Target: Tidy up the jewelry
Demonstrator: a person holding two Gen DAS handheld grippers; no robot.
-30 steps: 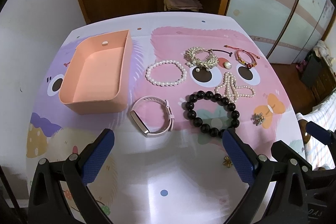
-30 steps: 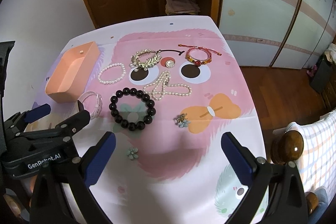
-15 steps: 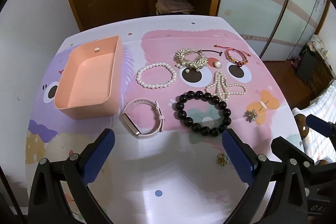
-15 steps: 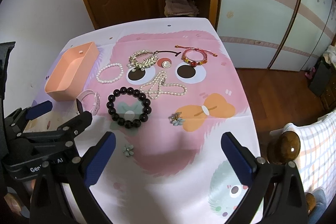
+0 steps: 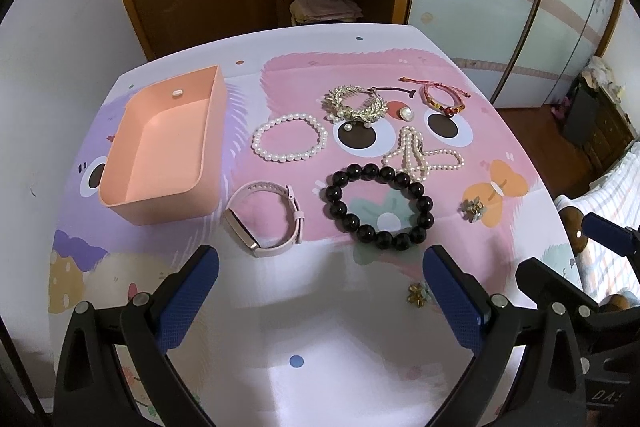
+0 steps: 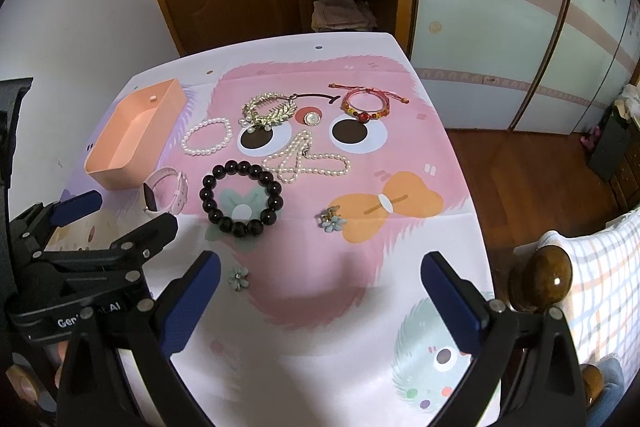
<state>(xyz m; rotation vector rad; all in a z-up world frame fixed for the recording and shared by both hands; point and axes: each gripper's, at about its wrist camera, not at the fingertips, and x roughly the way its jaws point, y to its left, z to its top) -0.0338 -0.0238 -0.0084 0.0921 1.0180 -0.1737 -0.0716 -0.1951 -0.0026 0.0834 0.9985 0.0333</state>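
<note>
Hovered wide open, both empty: left gripper (image 5: 320, 291) and right gripper (image 6: 320, 291). Lay at 12 o'clock: black bead bracelet (image 5: 378, 202); at 10 o'clock, pink tray (image 5: 160, 147).

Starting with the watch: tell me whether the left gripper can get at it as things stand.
Probably yes. The left gripper is open, and the pink watch lies just ahead of it, clear of the pink tray and black bead bracelet.

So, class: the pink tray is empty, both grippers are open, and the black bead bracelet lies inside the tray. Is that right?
Not quite. The black bead bracelet lies on the tablecloth, apart from the pink tray, which is empty. The left wrist view shows it. Both the left gripper and right gripper have their jaws open, as stated.
</note>
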